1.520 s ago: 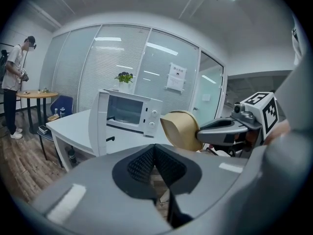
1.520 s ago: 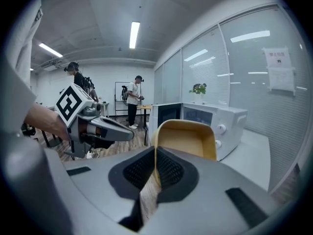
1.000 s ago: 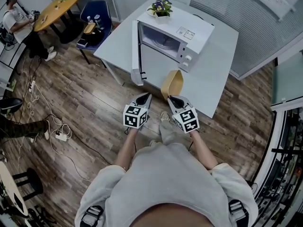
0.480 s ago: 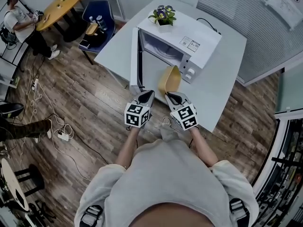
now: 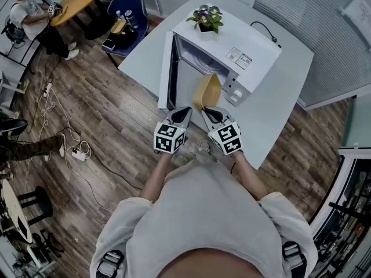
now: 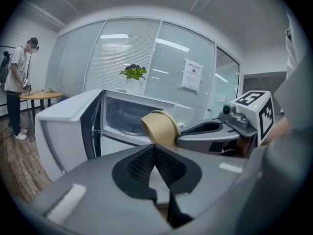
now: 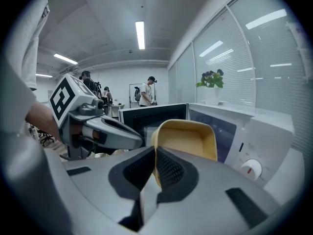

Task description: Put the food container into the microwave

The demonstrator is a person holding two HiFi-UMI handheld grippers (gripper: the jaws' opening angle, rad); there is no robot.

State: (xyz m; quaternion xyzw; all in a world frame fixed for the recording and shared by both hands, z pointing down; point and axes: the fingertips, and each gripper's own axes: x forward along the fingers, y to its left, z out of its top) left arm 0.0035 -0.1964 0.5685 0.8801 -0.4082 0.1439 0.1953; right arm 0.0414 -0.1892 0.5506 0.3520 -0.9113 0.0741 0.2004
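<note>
Because my right claw [image 5: 206, 112] is clamped on only 1 thin wall of the food container [image 5: 207, 90], which stands tilted on edge just ahead of its tips, I judge the main risk to be the container twisting or slipping in the pinch, or its far rim catching the frame of the microwave [image 5: 246, 42] ahead. My left claw [image 5: 184, 112], closed on nothing, sits just beside the right and near the open door [image 5: 168, 71], which it could bump. Ahead of both claws a white table [image 5: 284, 91] bears the microwave, a potted plant [image 5: 207, 17] on top; wood flooring [image 5: 104, 114] lies below, blinded glass walls [image 5: 313, 33] beyond.
</note>
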